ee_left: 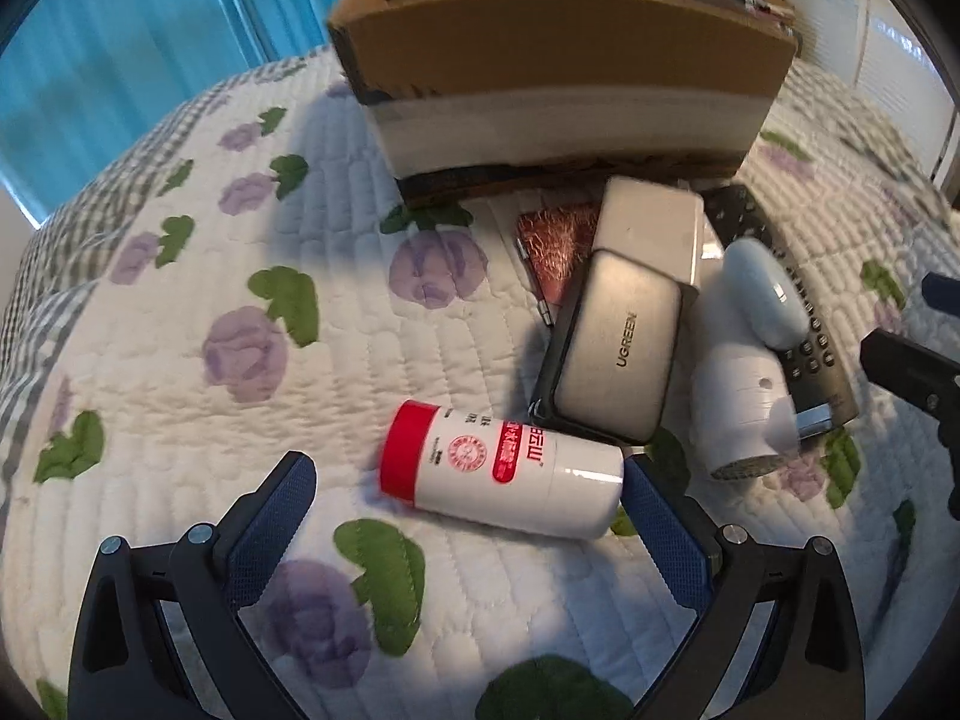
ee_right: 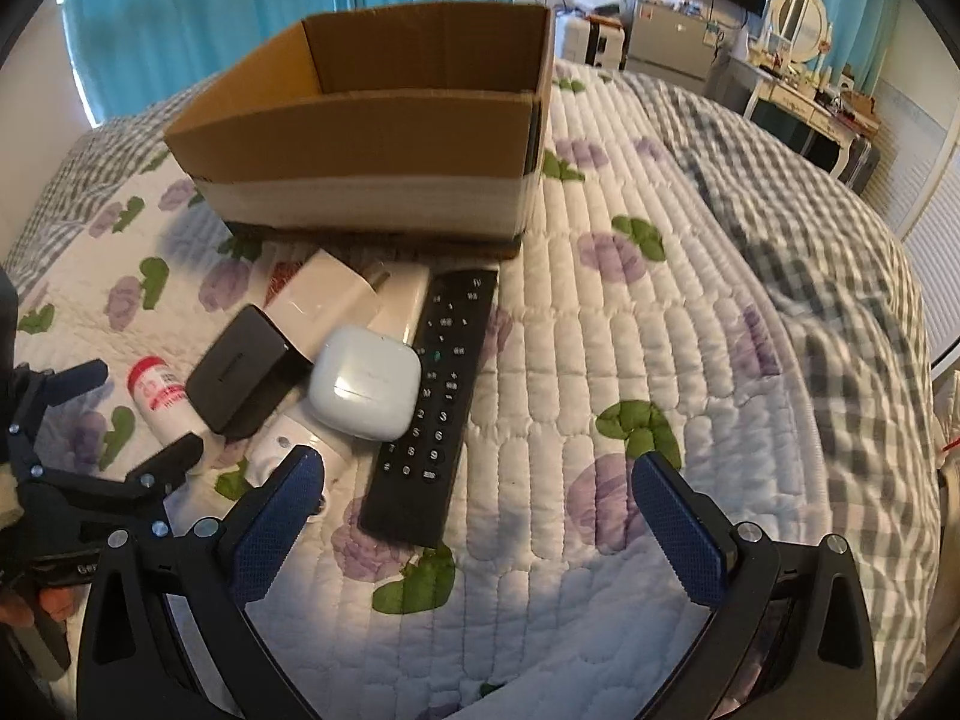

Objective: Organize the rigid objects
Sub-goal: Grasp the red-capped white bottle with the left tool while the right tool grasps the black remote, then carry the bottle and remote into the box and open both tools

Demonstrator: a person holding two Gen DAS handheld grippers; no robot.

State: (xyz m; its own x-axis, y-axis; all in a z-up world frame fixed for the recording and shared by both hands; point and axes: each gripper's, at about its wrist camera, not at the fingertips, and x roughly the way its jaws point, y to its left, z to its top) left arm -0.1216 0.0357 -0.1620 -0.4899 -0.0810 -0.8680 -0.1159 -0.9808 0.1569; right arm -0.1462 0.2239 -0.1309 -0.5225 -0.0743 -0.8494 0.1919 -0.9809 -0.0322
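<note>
A white bottle with a red cap (ee_left: 501, 471) lies on its side on the quilt, just beyond my open left gripper (ee_left: 468, 495); its base is close to the right finger. Behind it lie a grey UGREEN charger (ee_left: 618, 348), a white charger (ee_left: 651, 228), a white fabric shaver (ee_left: 750, 354), a black remote (ee_left: 780, 294) and a copper scourer (ee_left: 558, 246). An open cardboard box (ee_left: 558, 42) stands behind them. My right gripper (ee_right: 477, 504) is open and empty, with the remote (ee_right: 438, 396) between its fingers. The shaver (ee_right: 366, 381), bottle (ee_right: 159, 396) and box (ee_right: 384, 120) show there too.
Everything lies on a bed with a white floral quilt (ee_right: 630, 360). A grey checked blanket (ee_right: 840, 276) lies on the right. Turquoise curtains hang behind the bed. A dresser with a mirror (ee_right: 798, 12) stands at the far right. The left gripper (ee_right: 114, 450) shows in the right wrist view.
</note>
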